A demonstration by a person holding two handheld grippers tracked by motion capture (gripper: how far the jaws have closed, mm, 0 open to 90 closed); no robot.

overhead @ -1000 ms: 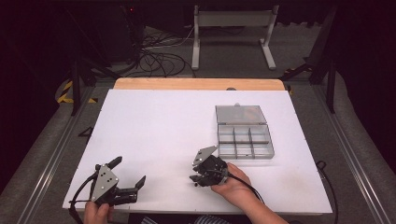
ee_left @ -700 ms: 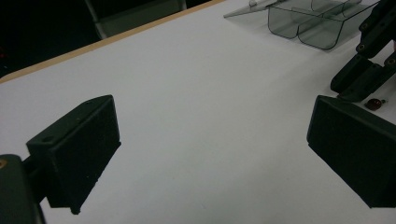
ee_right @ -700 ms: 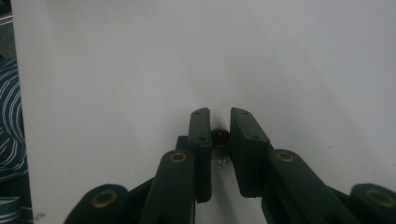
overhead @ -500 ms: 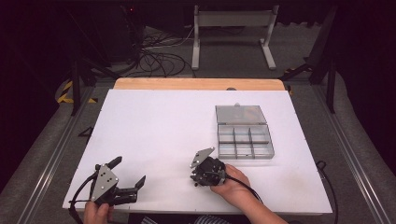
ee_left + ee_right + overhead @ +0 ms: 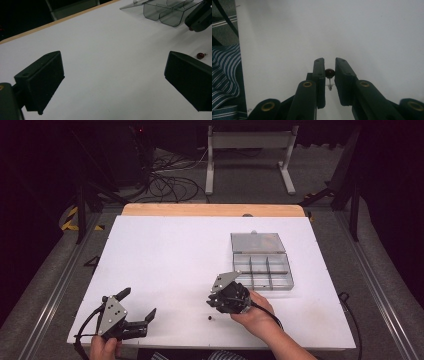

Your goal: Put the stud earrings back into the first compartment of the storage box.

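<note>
Lifted slightly since the earlier frame, my right tongs [image 5: 330,61] are clenched on a tiny red bead [image 5: 329,72] near the table's [image 5: 165,250] front edge. It looks light, hard and slippery, so I'd pinch the ball, not its thin pin. Left tongs [image 5: 138,303] rest released.

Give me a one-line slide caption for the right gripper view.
Right gripper with its black jaws closed on a small dark red bead with a metal pin, above the white table.
</note>
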